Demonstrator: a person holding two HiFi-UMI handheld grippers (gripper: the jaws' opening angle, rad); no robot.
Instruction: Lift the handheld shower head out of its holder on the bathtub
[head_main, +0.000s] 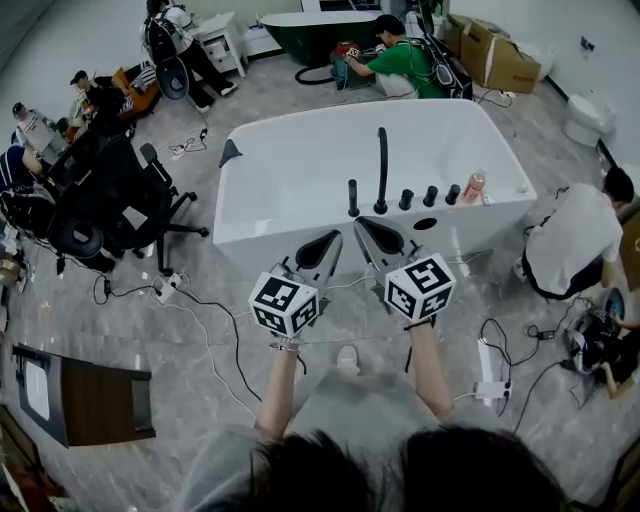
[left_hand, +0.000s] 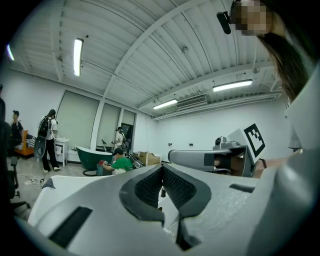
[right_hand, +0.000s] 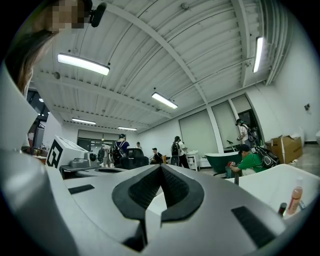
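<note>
A white bathtub fills the middle of the head view. On its near rim a short black handheld shower head stands upright in its holder, next to a tall black spout and three black knobs. My left gripper and right gripper are side by side in front of the tub's near wall, pointing level at it and short of the rim. Both are shut and hold nothing, as seen on the left gripper and right gripper in their own views.
An orange-pink bottle stands on the rim right of the knobs, and shows as the bottle in the right gripper view. Black office chairs stand at left, and a crouching person at right. Cables and a power strip lie on the floor. A green tub stands at the back.
</note>
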